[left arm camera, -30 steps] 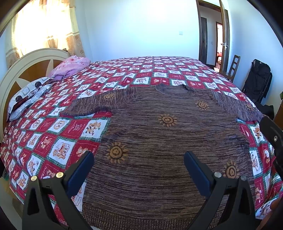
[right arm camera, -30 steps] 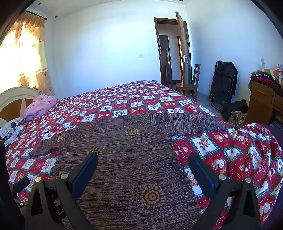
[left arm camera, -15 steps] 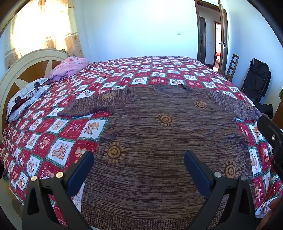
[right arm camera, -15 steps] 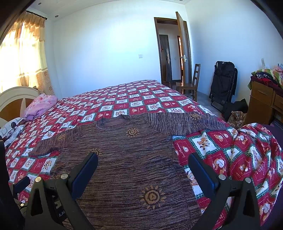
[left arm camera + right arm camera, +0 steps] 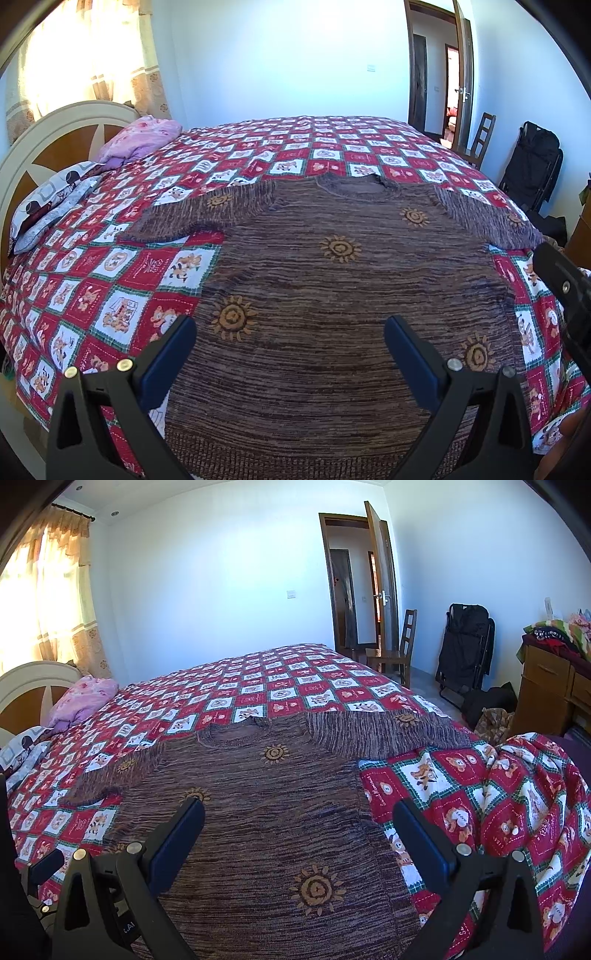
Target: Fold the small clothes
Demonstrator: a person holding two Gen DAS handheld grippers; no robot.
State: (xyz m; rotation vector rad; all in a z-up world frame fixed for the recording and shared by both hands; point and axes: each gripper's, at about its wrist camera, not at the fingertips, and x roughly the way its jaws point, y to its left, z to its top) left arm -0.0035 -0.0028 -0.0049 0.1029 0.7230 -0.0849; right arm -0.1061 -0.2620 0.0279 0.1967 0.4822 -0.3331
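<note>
Both claws (image 5: 288, 354) (image 5: 299, 834) gape above sweater (image 5: 332, 295); pink pillow (image 5: 140, 138) lies well apart.

My view: white walls (image 5: 221, 590), sunlit curtained window (image 5: 48, 602) left. Open wooden door (image 5: 380, 579), chair (image 5: 402, 646) beside it, dresser (image 5: 550, 686) right. Checked bedspread (image 5: 332, 147), cream headboard (image 5: 55, 136).

Centre of frame: the sweater (image 5: 332, 295) lies flat on the bed (image 5: 332, 144), nothing on top of it.
Upper half of bed: bare quilt, open for passing.
Upper left: pink bundle (image 5: 140, 138), pillow (image 5: 55, 199) and headboard (image 5: 48, 144) block that edge.
Lower right, right wrist view: a bunched quilt fold (image 5: 535, 794) rises beside the sweater.
Both tools: left tool (image 5: 290, 343) and right tool (image 5: 299, 823) hang spread wide above the hem, empty.
</note>
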